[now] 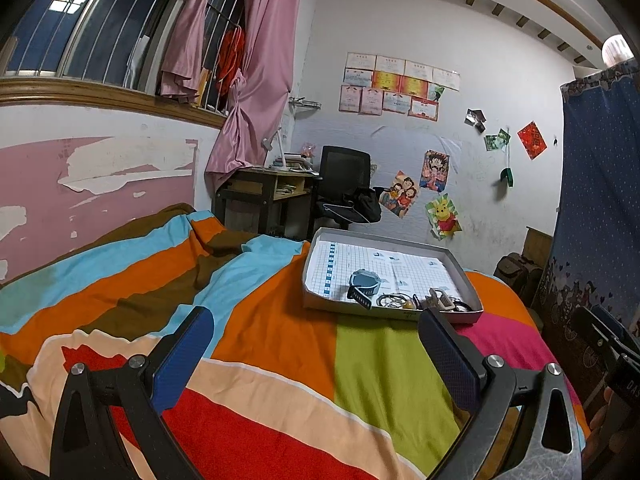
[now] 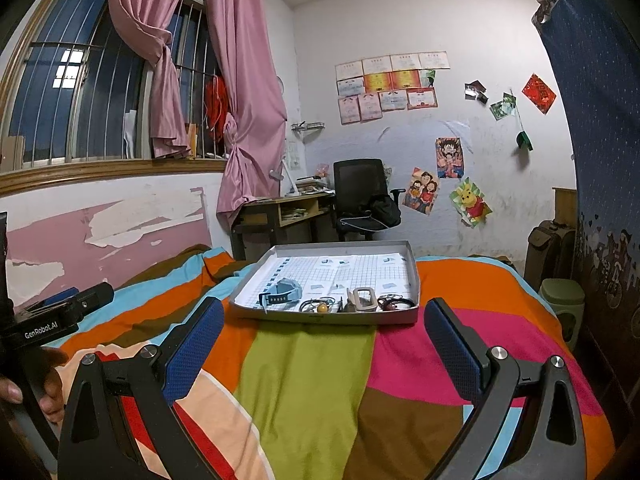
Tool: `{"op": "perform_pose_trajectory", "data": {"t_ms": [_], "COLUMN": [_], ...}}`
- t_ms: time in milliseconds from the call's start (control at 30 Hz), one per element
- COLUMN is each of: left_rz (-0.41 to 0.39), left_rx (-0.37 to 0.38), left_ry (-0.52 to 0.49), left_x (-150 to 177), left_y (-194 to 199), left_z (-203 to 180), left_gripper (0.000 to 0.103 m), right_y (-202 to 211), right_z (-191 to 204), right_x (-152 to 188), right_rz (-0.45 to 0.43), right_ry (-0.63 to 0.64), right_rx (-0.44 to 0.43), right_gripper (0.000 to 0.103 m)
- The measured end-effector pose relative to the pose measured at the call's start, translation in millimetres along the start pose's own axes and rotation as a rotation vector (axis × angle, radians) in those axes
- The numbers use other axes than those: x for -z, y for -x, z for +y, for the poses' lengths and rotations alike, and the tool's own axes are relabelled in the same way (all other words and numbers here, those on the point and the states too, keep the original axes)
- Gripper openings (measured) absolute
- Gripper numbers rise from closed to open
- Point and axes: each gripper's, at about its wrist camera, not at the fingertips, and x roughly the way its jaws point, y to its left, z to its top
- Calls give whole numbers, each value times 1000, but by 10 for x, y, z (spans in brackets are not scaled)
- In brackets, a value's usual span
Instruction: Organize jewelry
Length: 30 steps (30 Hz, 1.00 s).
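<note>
A shallow grey tray [image 1: 316,248] [image 2: 414,276] lined with grid paper lies on the striped bed. In it are a blue watch [image 1: 363,282] [image 2: 282,292], a wire bracelet with an amber bead [image 1: 394,300] [image 2: 318,305], a beige clip-like piece [image 1: 440,298] [image 2: 362,300] and a dark bangle [image 1: 462,306] [image 2: 396,303], all along the near edge. My left gripper [image 1: 316,354] is open and empty, short of the tray. My right gripper [image 2: 326,348] is open and empty, just in front of the tray. The left gripper also shows at the left edge of the right wrist view [image 2: 68,306].
The striped bedspread [image 1: 248,320] [image 2: 308,380] fills the foreground. A desk [image 2: 280,208] and black office chair [image 2: 362,196] stand beyond the bed. A pink wall lies to the left, a blue curtain [image 2: 600,120] and a green bin [image 2: 562,300] to the right.
</note>
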Motion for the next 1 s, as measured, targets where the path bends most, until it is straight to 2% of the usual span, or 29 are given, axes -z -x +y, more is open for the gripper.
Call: {"op": "perform_pose_trajectory", "data": {"t_ms": [600,1000], "left_rz": [9,17], "left_rx": [0,-14], "left_ry": [-2,-68], "left_x": [67,224], "left_y": [-42,-92], "left_z": [16,-113], "left_gripper": [103,103], "right_y": [9,-44], "right_z": [26,76], "right_x": [0,117], "right_rz": [2,21], "right_ry": [-1,-19], "right_rx": [2,3], "right_gripper": [98,98]}}
